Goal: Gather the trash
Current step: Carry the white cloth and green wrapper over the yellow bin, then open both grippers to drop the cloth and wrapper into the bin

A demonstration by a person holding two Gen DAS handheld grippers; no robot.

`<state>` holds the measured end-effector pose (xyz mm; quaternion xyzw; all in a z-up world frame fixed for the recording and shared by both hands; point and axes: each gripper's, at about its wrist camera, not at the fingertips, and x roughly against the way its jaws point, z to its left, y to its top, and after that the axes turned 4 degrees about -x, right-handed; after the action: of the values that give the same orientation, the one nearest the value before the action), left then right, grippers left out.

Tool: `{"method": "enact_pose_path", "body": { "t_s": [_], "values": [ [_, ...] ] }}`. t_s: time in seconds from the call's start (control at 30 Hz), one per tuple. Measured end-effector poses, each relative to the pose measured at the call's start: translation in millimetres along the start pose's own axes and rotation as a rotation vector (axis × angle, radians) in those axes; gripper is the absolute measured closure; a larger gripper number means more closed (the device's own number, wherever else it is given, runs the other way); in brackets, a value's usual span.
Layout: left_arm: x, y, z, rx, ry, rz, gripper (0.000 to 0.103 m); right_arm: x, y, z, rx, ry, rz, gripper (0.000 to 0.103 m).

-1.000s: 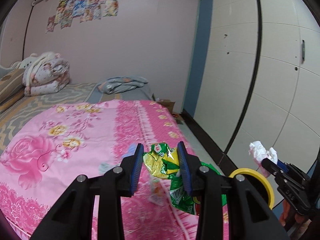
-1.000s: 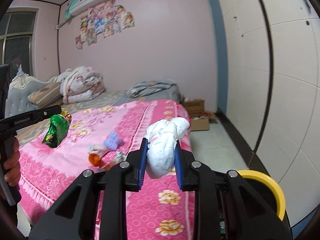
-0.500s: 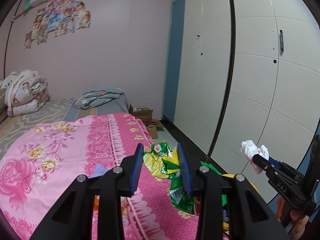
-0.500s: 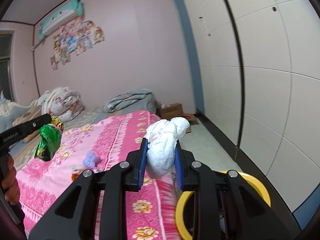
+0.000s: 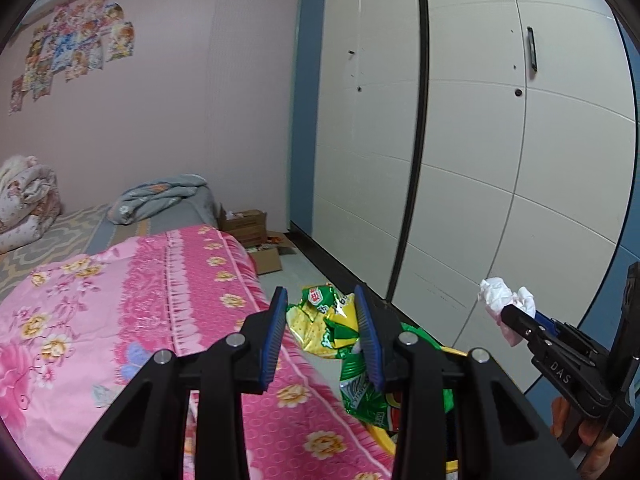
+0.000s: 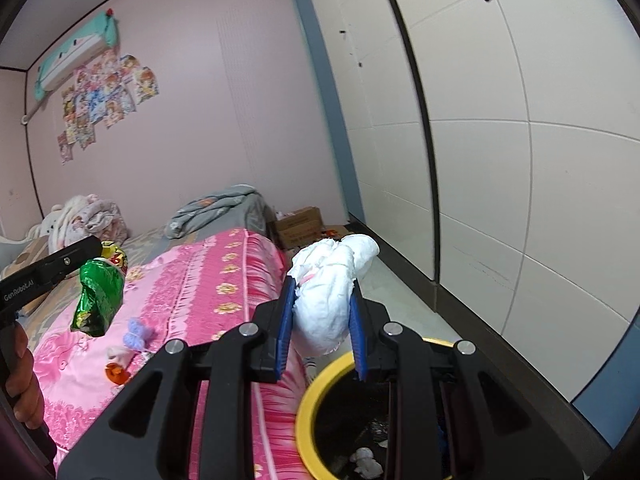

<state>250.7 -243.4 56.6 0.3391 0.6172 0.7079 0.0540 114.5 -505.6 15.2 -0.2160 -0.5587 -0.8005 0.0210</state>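
Note:
My left gripper (image 5: 322,336) is shut on a crumpled green and yellow snack bag (image 5: 340,340) and holds it in the air past the bed's edge; it also shows in the right wrist view (image 6: 100,292). My right gripper (image 6: 322,324) is shut on a wad of white tissue (image 6: 328,300) and holds it just above the near rim of a yellow-rimmed black trash bin (image 6: 316,396). The bin has bits of paper inside. In the left wrist view the right gripper (image 5: 516,320) with the tissue (image 5: 502,298) is at the right.
A bed with a pink flowered sheet (image 6: 208,300) lies left of the bin. A purple scrap (image 6: 138,334), an orange piece (image 6: 116,374) and other small litter lie on it. White wardrobe doors (image 6: 520,160) stand at the right. Cardboard boxes (image 6: 300,224) sit on the floor beyond.
Both grippers have swung right, away from the bed towards the wardrobe and the bin. The bin's opening now lies under the right gripper. Both keep their hold.

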Motion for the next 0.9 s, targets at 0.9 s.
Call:
{"method": "enact_pose_path", "body": {
  "t_s": [0.9],
  "values": [
    [-167.7,-78.4,-79.9,-0.043,-0.128,0.313,0.070,-69.0,-60.7,-73.0,-0.064,-0.213,0.162,0.079]
  ]
}}
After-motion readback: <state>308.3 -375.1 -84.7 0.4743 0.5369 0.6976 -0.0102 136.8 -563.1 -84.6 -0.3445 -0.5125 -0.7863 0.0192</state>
